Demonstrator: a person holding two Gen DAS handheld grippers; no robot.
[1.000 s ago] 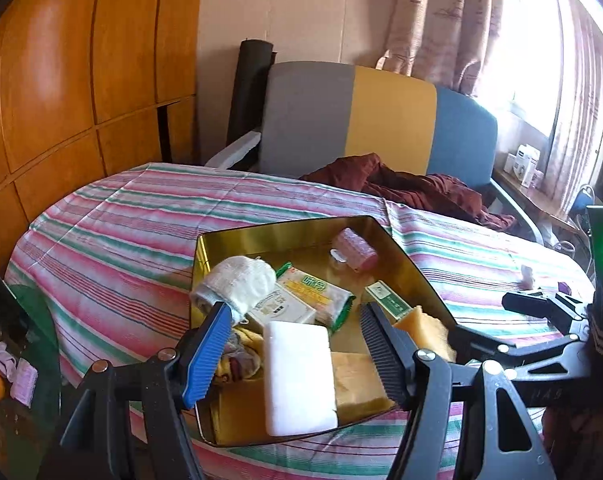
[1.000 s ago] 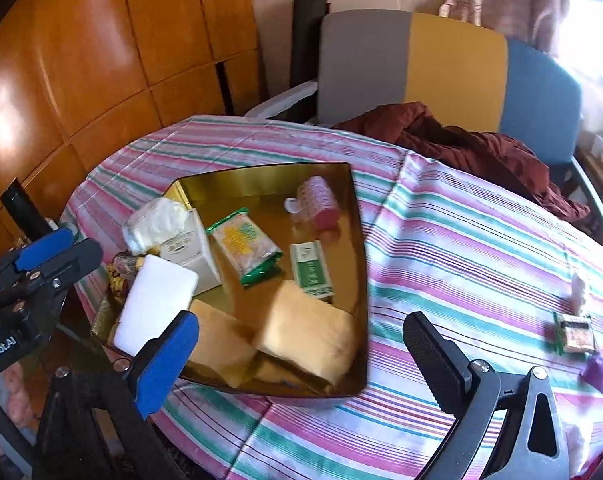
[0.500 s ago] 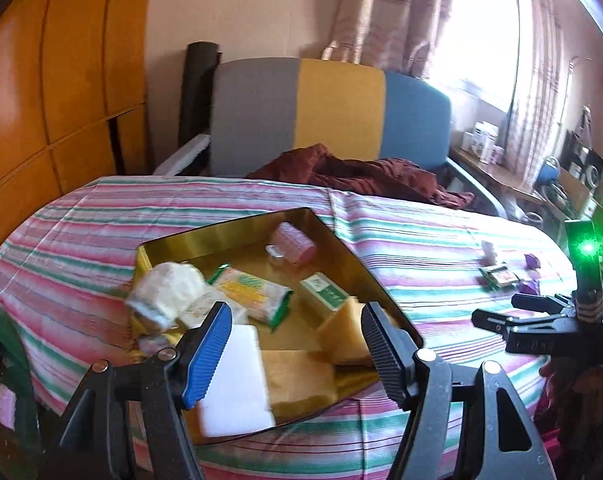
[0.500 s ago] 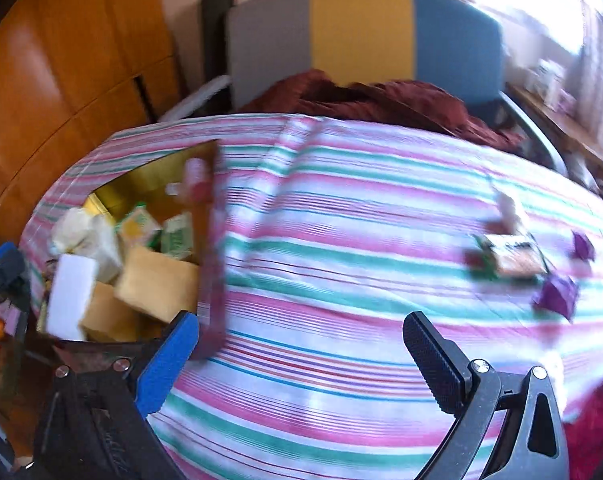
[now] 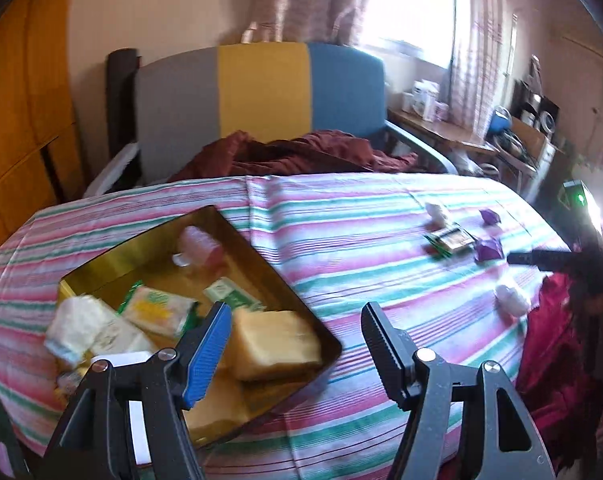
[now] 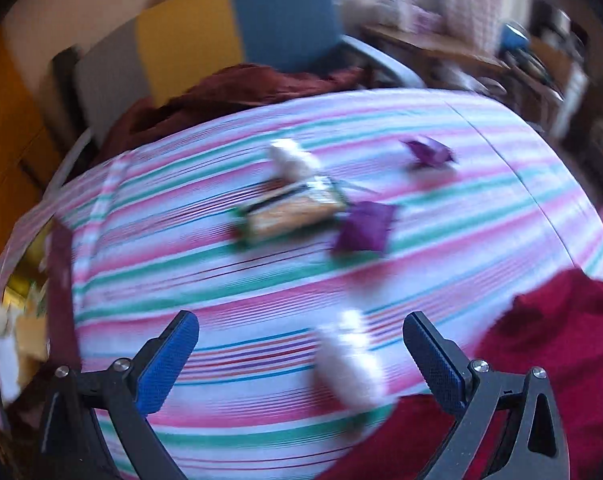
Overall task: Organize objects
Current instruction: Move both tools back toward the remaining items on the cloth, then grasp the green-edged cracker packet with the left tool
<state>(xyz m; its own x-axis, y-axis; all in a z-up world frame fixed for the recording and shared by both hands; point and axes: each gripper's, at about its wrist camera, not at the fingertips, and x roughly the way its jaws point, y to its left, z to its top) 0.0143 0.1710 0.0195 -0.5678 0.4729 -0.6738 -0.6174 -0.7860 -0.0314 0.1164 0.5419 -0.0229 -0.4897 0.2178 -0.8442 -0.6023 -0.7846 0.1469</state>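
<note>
A gold tray point(image 5: 289, 292) sits on the left of the striped tablecloth point(image 5: 353, 224). It holds a yellow sponge point(image 5: 273, 344), a green-yellow packet point(image 5: 157, 312), a pink roll point(image 5: 199, 242) and other small things. My left gripper point(image 5: 295, 320) hangs open over the tray's near right corner, holding nothing. My right gripper point(image 6: 301, 328) is open above a blurred white wrapped piece point(image 6: 349, 364), and its pads are clear of it. Beyond lie a snack packet point(image 6: 293, 212), two purple wrappers point(image 6: 365, 226) and another white piece point(image 6: 293, 160).
A red cloth point(image 6: 561, 340) lies at the table's near right edge. Behind the table stands a grey, yellow and blue chair point(image 5: 261, 92) with a dark red garment point(image 5: 301, 156) on it. A cluttered side table point(image 5: 461, 128) is at the far right.
Both grippers have swung to the right. The right one left the tray and now hangs over the loose items on the right of the table. Both stay open.
</note>
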